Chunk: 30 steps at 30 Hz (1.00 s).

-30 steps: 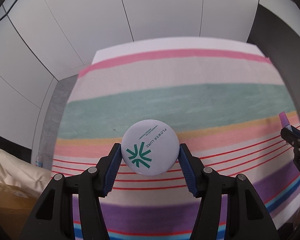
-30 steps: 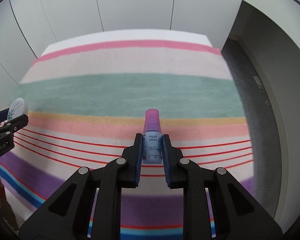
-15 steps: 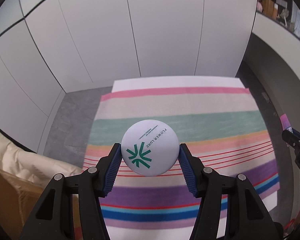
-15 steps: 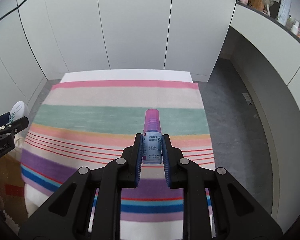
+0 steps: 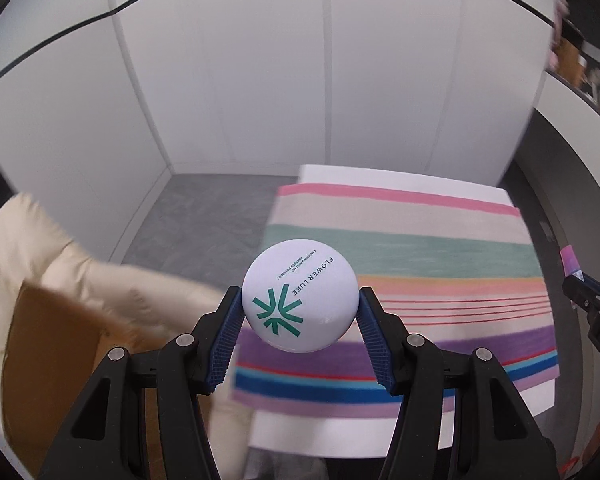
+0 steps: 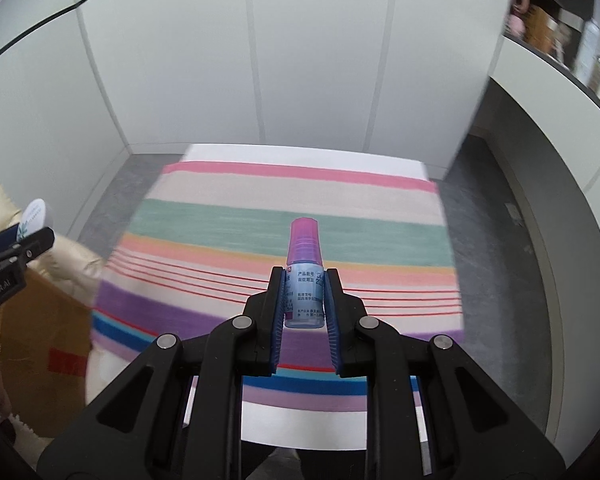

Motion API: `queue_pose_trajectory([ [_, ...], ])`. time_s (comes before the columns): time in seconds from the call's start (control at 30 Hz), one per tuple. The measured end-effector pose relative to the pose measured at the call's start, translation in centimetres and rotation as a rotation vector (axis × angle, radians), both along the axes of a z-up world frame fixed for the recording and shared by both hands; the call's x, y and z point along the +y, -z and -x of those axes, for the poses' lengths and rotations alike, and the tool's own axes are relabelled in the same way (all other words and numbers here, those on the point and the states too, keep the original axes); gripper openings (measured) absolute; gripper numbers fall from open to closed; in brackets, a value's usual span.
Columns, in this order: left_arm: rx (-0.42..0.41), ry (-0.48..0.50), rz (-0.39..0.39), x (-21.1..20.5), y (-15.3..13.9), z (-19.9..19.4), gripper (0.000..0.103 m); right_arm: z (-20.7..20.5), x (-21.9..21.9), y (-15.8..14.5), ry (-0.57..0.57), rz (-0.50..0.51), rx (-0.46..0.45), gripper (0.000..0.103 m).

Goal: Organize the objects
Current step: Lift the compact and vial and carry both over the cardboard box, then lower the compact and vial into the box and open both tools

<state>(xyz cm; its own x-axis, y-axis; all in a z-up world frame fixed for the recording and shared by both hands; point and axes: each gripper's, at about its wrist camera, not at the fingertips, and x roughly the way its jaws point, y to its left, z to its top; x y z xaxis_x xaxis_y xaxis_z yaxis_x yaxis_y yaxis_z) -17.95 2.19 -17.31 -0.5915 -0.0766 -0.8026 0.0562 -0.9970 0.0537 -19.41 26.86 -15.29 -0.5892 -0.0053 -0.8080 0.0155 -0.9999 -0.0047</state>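
My left gripper is shut on a round white compact with a green star logo and holds it high above the striped cloth. My right gripper is shut on a small blue bottle with a pink cap, also held high over the striped cloth. The left gripper with the compact shows at the left edge of the right wrist view. The bottle's pink cap shows at the right edge of the left wrist view.
A brown cardboard box and a cream padded fabric lie left of the table. White wall panels stand behind the table. Grey floor runs to the right, with a white counter beyond.
Both grippers have risen well above the table, each still holding its object. The left view has swung left, bringing the box and cream fabric into sight.
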Motion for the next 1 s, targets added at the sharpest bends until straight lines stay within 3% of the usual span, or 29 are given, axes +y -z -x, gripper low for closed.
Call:
queue_pose_trajectory([
  [0.23,0.005,-0.219,-0.003,-12.2,-0.6,-4.4,0.058,-0.8,-12.2,-0.5,-0.199,0.015,0.008,0.019],
  [0.33,0.0,-0.324,0.039,-17.2,-0.8,-6.7,0.058,-1.8,-18.3,-0.5,-0.302,0.022,0.004,0.019],
  [0.53,-0.059,-0.517,0.027,-26.7,0.1,-11.9,0.058,-5.6,-30.3,0.5,-0.512,0.008,-0.023,0.019],
  [0.73,-0.094,-0.628,0.001,-32.5,1.2,-16.2,0.058,-10.3,-39.7,2.7,-0.68,0.006,-0.088,0.019],
  [0.9,-0.109,-0.645,-0.025,-34.2,2.3,-18.1,0.06,-11.8,-43.1,4.0,-0.706,-0.002,-0.129,0.02],
  [0.93,-0.117,-0.637,-0.039,-34.4,2.4,-18.2,0.062,-11.9,-43.3,4.1,-0.703,0.012,-0.131,0.027],
  [0.97,-0.127,-0.633,-0.047,-34.4,2.5,-18.2,0.072,-11.6,-43.3,4.1,-0.695,0.02,-0.131,0.058],
  [1.0,-0.137,-0.635,-0.053,-34.6,2.5,-18.1,0.084,-11.5,-43.3,4.1,-0.672,0.017,-0.127,0.078],
])
